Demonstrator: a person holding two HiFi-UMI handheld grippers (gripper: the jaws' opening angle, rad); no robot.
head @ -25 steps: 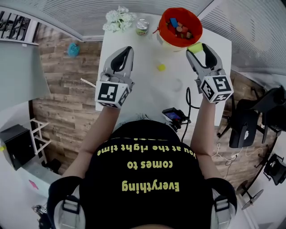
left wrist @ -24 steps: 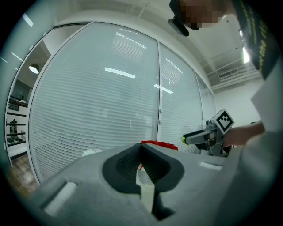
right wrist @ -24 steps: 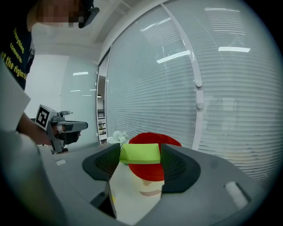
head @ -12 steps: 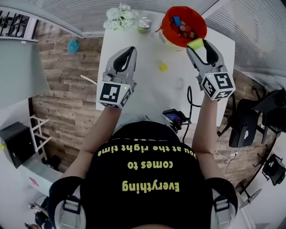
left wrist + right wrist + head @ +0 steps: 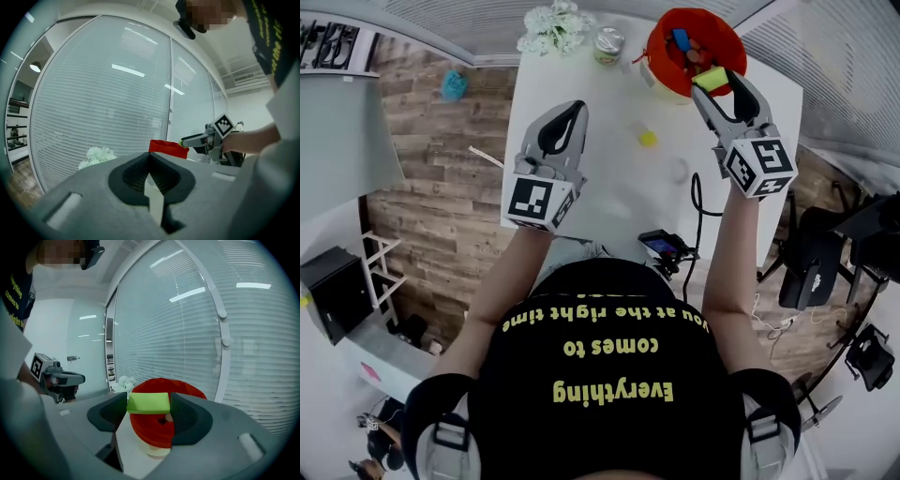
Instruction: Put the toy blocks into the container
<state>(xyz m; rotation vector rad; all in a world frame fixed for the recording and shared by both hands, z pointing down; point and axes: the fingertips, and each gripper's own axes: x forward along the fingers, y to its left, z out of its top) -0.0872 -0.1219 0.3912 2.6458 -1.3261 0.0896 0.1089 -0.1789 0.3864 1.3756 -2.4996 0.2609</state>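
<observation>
My right gripper (image 5: 713, 81) (image 5: 148, 403) is shut on a lime green block (image 5: 711, 79) (image 5: 148, 403) and holds it at the near rim of the red container (image 5: 667, 77) (image 5: 151, 425), which stands at the table's far right with several coloured blocks inside. A small yellow block (image 5: 648, 139) lies on the white table (image 5: 609, 178) between the two grippers. My left gripper (image 5: 567, 114) (image 5: 150, 165) hovers over the table's left side, jaws closed together with nothing between them.
A white flower bunch (image 5: 549, 28) and a small tin can (image 5: 607, 43) stand at the table's far edge, left of the container. A black device with a cable (image 5: 663, 246) sits at the near edge. Wooden floor lies to the left.
My right gripper has carried the green block forward, from the table beside the container up to its near rim. The left gripper has barely shifted.
</observation>
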